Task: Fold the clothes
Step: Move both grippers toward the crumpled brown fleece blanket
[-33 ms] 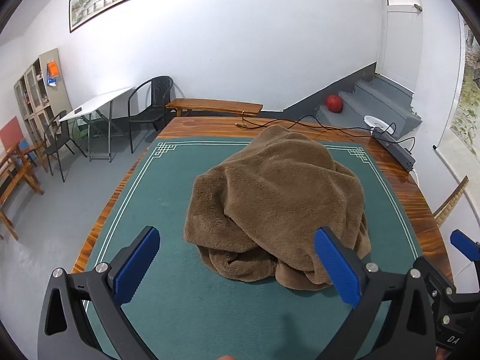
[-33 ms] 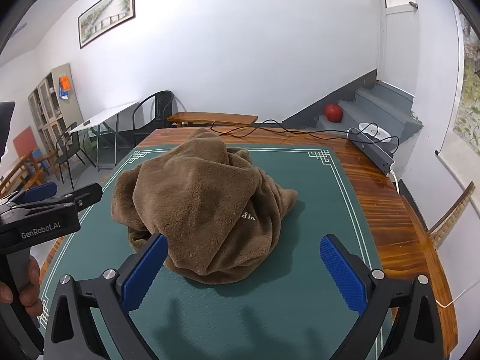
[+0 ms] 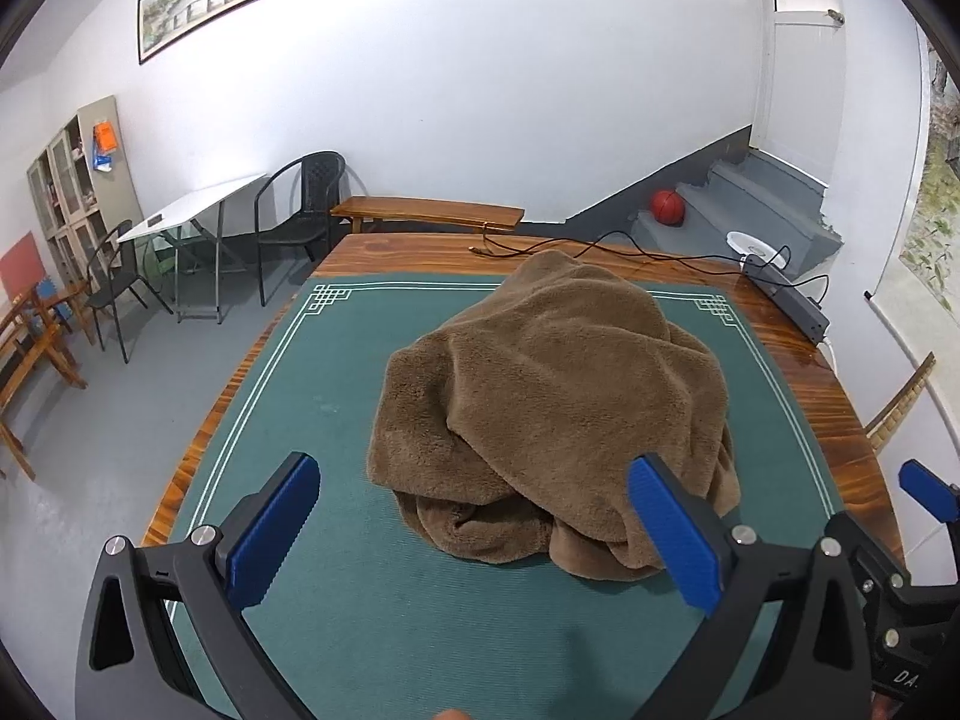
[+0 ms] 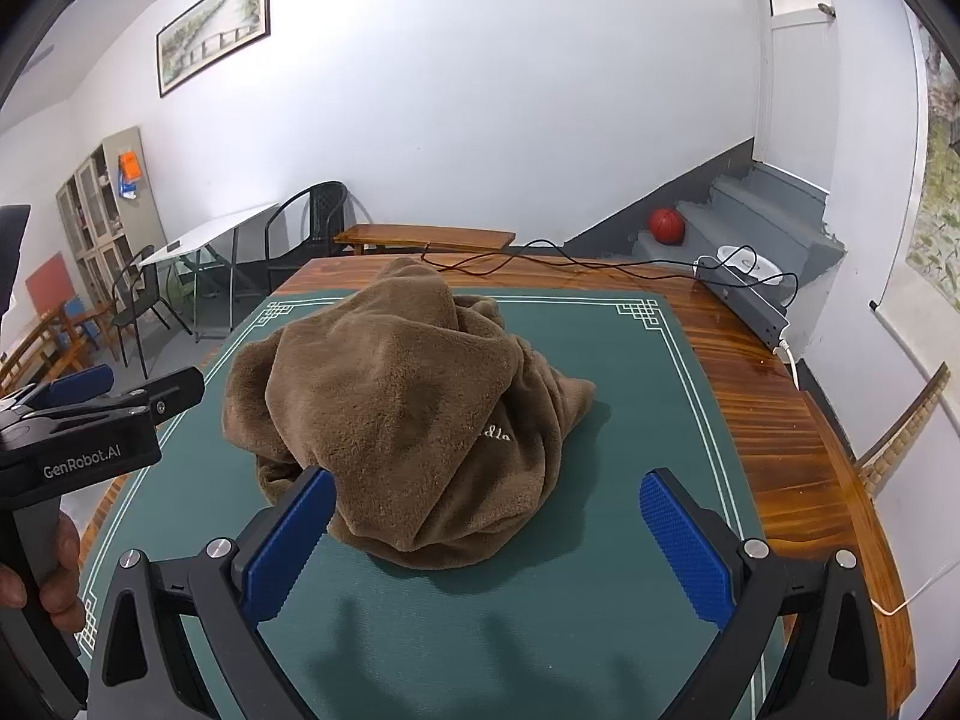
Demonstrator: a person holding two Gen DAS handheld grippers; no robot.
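Left wrist view, crumpled brown fleece garment (image 3: pixel 552 408) heaped on green mat (image 3: pixel 336 396), left tongs (image 3: pixel 474 531) and right tongs (image 4: pixel 489 543) both spread wide, empty, near the heap.

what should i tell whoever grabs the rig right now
Left gripper: open, empty, held short of the near edge of the garment.
Right gripper: open, empty, also short of the heap.
Brown fleece garment: crumpled in one heap in the middle of the green mat on the wooden table; white stitched lettering shows on its right side.
Done: nothing folded yet.
Left: probably pick up an edge, spread it flat on the mat, then fold.
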